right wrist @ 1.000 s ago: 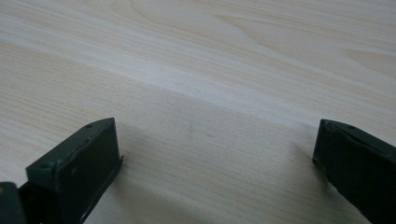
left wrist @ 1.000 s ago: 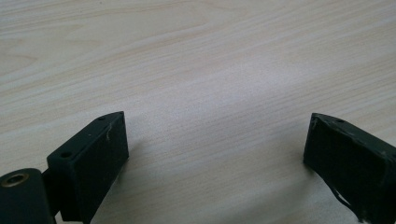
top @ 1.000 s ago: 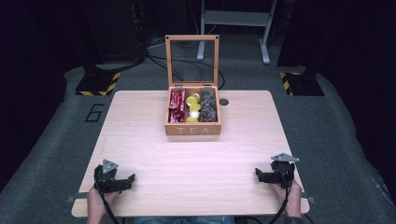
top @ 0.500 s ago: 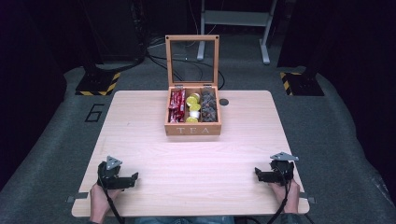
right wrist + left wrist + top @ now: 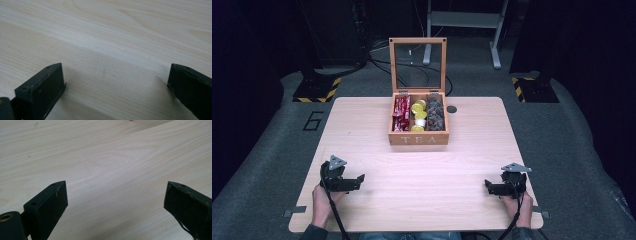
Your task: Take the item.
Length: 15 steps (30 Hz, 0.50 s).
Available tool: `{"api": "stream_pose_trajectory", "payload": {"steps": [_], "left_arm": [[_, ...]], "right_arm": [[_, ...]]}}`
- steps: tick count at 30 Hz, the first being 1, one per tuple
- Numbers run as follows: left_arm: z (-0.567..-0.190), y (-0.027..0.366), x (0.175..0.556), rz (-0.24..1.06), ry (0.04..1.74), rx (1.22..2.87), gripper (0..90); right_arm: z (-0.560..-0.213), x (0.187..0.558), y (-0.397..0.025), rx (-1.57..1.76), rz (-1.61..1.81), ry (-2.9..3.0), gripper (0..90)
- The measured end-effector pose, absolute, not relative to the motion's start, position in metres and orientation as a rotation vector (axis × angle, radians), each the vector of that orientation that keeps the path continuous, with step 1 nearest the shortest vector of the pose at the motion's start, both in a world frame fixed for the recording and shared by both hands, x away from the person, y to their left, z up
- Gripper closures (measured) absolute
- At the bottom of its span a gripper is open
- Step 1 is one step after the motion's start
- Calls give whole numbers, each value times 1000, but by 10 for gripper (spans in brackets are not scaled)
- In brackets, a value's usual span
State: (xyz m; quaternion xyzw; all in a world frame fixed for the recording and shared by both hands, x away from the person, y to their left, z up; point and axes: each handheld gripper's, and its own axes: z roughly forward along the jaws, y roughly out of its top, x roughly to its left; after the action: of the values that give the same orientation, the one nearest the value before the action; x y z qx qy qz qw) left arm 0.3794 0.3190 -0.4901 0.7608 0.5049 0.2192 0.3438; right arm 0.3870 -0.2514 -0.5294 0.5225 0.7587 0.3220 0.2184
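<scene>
A pale wooden table (image 5: 377,125) stands on grey carpet, carrying a wooden tea box (image 5: 418,131) with its glass lid raised toward the far middle, and a small dark round disc (image 5: 452,109) just beside the box's right.

Table (image 5: 362,125) was pale wood w/ fine wavy grain, lighter streaks across it. Tea box (image 5: 418,138) at far centre was mid-brown wood, pale "TEA" letters on near wall, clear pane in lid. Inside: red packets (image 5: 401,114) left, yellow and white rounds (image 5: 419,115) mid, dark grey-brown pieces (image 5: 435,114) right. Both grippers, left (image 5: 359,179) & right (image 5: 487,186), were black w/ grey top plates. Floor (image 5: 272,150) was grey w/ a dark "6" (image 5: 313,120) at left; yellow-black hazard stripes (image 5: 317,95) far left and far right.
</scene>
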Motion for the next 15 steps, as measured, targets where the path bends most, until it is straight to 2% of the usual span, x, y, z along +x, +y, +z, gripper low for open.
{"api": "stream_pose_trajectory", "payload": {"steps": [15], "left_arm": [[-470,303,404,577,1242,2016,55]], "right_arm": [[-529,387,-251,1447,892,2099,0]]}}
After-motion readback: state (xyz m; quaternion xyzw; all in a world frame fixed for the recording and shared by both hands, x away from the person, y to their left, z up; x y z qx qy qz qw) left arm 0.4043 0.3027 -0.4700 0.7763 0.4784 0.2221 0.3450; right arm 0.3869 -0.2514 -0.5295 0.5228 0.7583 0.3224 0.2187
